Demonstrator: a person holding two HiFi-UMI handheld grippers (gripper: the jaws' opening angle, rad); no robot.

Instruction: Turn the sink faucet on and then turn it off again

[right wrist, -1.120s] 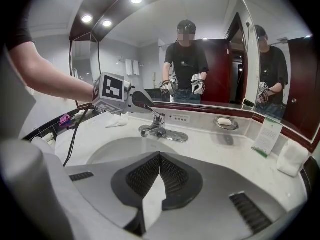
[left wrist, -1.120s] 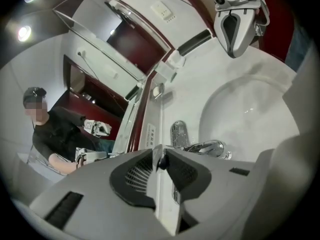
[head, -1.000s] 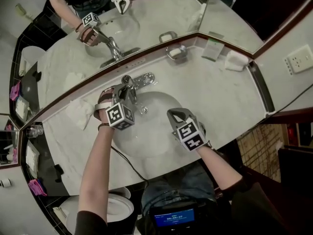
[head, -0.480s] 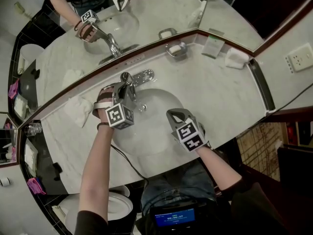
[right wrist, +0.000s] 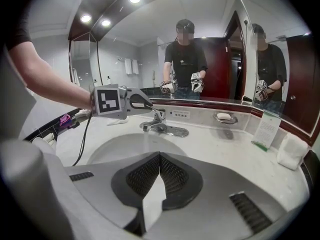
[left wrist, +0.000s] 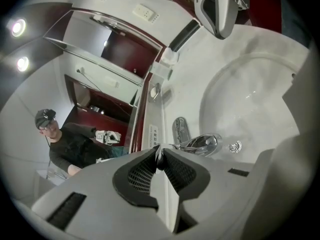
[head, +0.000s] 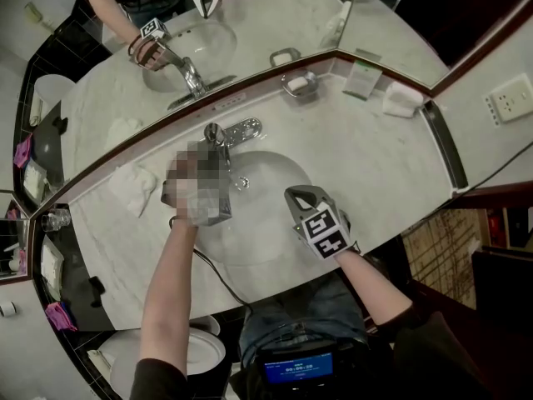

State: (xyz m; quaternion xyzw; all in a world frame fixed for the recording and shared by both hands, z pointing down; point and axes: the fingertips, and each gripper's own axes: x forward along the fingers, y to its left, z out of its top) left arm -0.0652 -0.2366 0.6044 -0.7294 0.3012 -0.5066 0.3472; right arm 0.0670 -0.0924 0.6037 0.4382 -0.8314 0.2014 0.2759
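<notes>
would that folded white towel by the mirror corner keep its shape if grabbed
Probably not: the towel looks like soft folded cloth, so it would likely sag and unfold. It seems light, and should slide easily if pushed across the smooth counter.

Faucet (head: 241,130) behind basin (head: 279,182), soap dish (head: 300,84) right of it, cloth (head: 133,188) left, towel (head: 402,101) far right
</notes>
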